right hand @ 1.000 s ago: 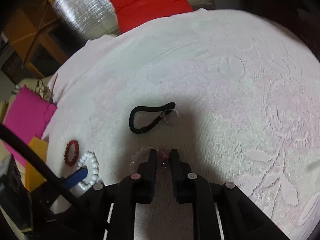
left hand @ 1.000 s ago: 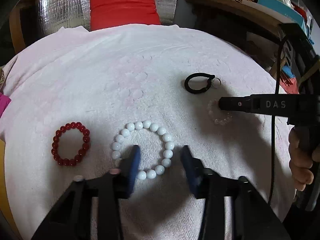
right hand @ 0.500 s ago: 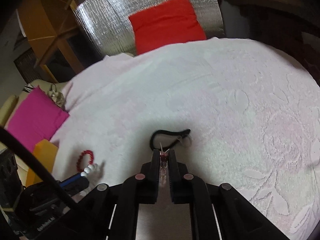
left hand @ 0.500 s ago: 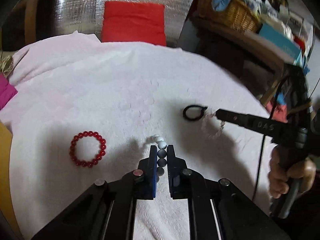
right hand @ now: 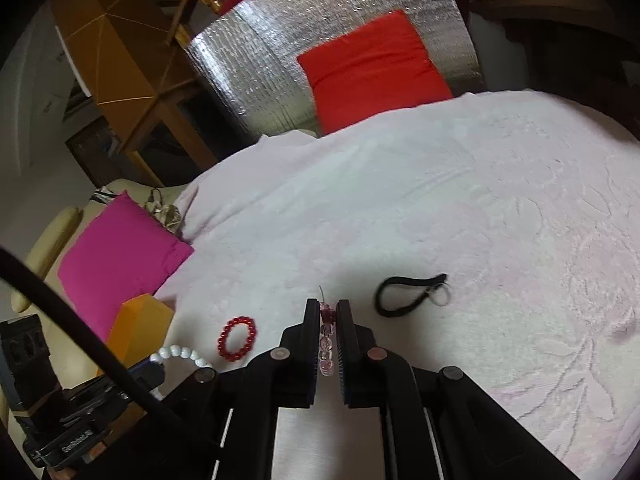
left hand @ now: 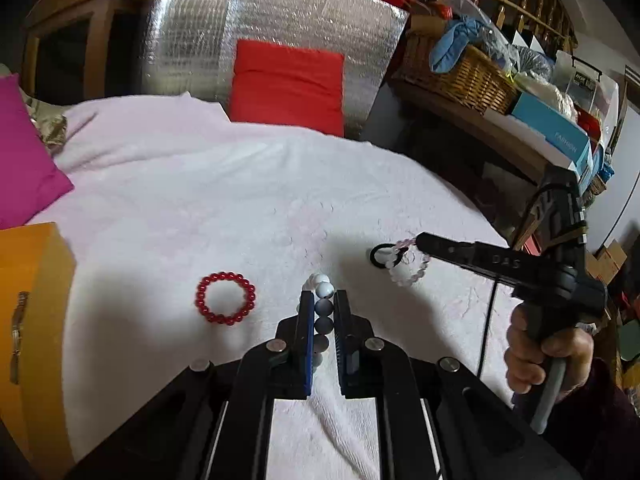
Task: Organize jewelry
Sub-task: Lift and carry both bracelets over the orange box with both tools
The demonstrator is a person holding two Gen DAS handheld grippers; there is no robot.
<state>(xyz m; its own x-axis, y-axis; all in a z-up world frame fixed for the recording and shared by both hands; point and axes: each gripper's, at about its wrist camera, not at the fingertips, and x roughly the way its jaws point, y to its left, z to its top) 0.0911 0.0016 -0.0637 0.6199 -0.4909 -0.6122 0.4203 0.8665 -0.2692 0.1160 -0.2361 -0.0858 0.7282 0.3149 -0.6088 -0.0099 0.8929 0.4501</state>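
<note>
My left gripper [left hand: 323, 300] is shut on the white bead bracelet [left hand: 322, 308] and holds it above the pale pink blanket [left hand: 224, 184]. My right gripper [right hand: 327, 307] is shut on the clear pink bead bracelet [right hand: 326, 336], which hangs from its tip in the left wrist view [left hand: 408, 268]. A red bead bracelet [left hand: 225, 298] lies flat on the blanket left of my left gripper; it also shows in the right wrist view [right hand: 237, 338]. A black cord loop [right hand: 408, 294] with a small ring lies on the blanket right of my right gripper.
An orange box [left hand: 28, 320] with a metal clasp stands at the blanket's left edge. A magenta cushion [left hand: 20, 160] lies behind it. A red cushion [left hand: 288, 84] leans on silver foil at the back. A wicker basket [left hand: 456, 76] and boxes fill the shelf at right.
My left gripper closed on the white bracelet and lifted it. My right gripper closed on the clear pink bracelet and raised it off the blanket.
</note>
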